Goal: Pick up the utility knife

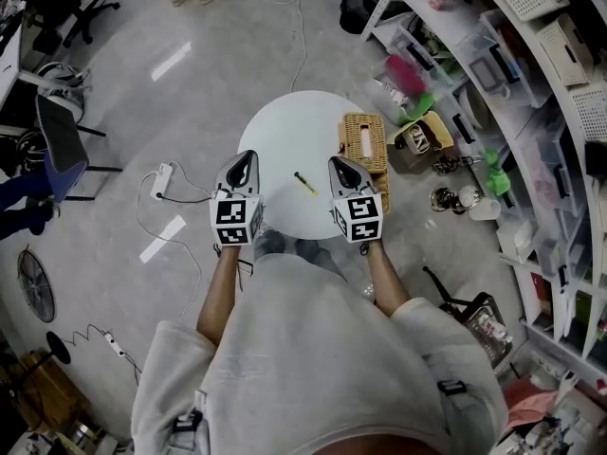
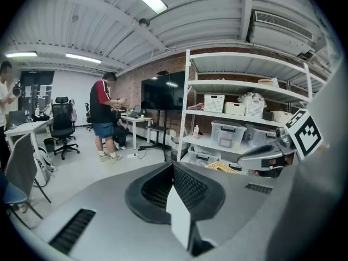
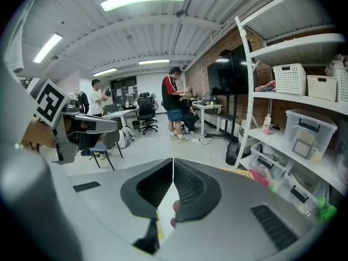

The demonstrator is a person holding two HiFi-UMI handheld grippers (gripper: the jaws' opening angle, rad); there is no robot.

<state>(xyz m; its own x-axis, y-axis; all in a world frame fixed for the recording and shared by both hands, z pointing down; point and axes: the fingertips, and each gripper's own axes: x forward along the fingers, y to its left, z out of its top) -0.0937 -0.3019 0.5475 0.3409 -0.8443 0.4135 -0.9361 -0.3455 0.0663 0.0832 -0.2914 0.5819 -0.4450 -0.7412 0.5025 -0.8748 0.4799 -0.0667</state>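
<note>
The 2 grippers hung over the near rim of the round white table (image 1: 285, 126). The left gripper (image 1: 249, 156) and right gripper (image 1: 336, 163) each had their jaws pressed together on nothing, with bare tabletop ahead of the left fingertips and a wicker basket (image 1: 365, 140) crowding the edge just beyond the right ones. The utility knife (image 1: 304, 183) lay on the table between the 2 pairs of fingertips, nearer the right pair and touching neither. Only the head view showed it whole; the right gripper view caught a yellow sliver (image 3: 158, 224) beneath its closed jaws, while the left gripper view looked out to shelves (image 2: 244, 118).
</note>
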